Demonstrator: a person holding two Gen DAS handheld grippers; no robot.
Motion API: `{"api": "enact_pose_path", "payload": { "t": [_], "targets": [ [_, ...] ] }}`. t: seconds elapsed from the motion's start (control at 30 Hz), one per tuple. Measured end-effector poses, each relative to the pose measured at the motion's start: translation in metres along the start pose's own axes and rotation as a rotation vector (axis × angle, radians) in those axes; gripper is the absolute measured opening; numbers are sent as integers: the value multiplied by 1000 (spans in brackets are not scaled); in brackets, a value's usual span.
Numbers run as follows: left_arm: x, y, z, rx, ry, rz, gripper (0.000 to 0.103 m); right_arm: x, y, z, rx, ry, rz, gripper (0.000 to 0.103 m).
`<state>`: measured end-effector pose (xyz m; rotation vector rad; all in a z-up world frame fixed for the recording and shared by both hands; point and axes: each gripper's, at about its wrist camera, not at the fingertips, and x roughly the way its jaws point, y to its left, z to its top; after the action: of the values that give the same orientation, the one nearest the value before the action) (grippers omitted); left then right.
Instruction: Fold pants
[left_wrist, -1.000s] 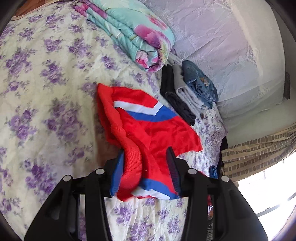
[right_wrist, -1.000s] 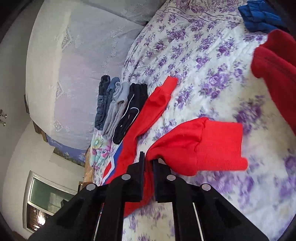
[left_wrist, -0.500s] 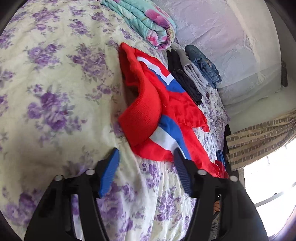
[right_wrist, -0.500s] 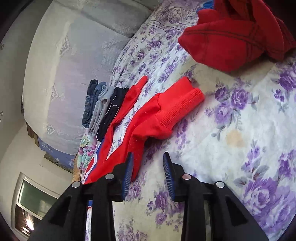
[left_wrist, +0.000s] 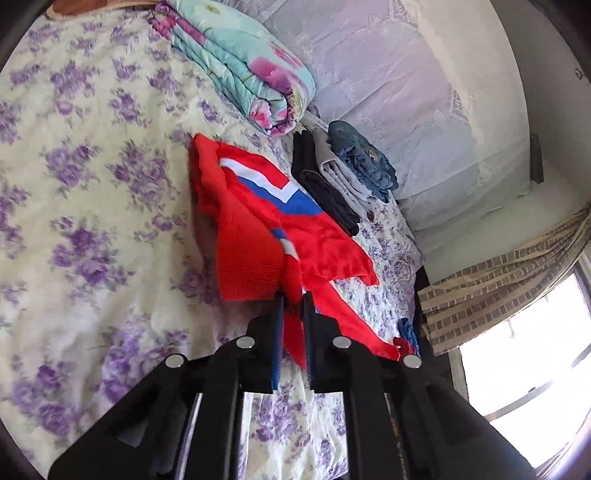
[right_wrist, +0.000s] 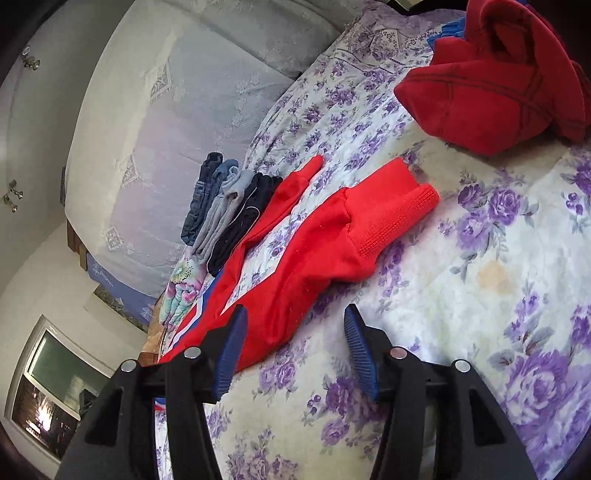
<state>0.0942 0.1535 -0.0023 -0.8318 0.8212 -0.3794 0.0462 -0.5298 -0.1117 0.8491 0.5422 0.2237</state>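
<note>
The red pants (left_wrist: 258, 218), with a white and blue stripe, lie crumpled on the floral bedsheet (left_wrist: 92, 184). My left gripper (left_wrist: 293, 297) is shut on a fold of their red cloth, just right of a ribbed band (left_wrist: 247, 266). In the right wrist view a red leg (right_wrist: 325, 240) with a ribbed cuff (right_wrist: 399, 221) lies flat on the sheet. My right gripper (right_wrist: 295, 321) stands just behind it with its jaws opening. The leg's near edge reaches between the fingers, beside the left pad (right_wrist: 231, 350), and neither pad presses on it.
A stack of folded clothes (left_wrist: 343, 177), black, grey and denim, sits by the lace-covered pillow (left_wrist: 424, 92). A rolled floral quilt (left_wrist: 251, 70) lies behind the pants. A dark red garment (right_wrist: 491, 92) is heaped at the upper right. A curtain (left_wrist: 498, 288) and a window border the bed.
My left gripper, open and drawn back half a second ago, has moved in and shut on the pants. My right gripper has let go of the red leg and opened wider.
</note>
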Motion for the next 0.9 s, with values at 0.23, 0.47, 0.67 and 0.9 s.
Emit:
{"api": "enact_pose_path", "payload": {
  "t": [0.23,0.47,0.67,0.9],
  "targets": [
    [-41,52,-29,-127,49,72,7,-9,8,-8,-18,16,-23,65],
    [22,66,-54,-212,126,-88,21,-15,8,-10,27,83,-40,68],
    [51,64,-35,-318,27,-148,48,-2,-1,7,163,115,-57,68],
    [57,62,-15,-311,23,-86,16,35,0,20,215,137,-77,67]
  ]
}}
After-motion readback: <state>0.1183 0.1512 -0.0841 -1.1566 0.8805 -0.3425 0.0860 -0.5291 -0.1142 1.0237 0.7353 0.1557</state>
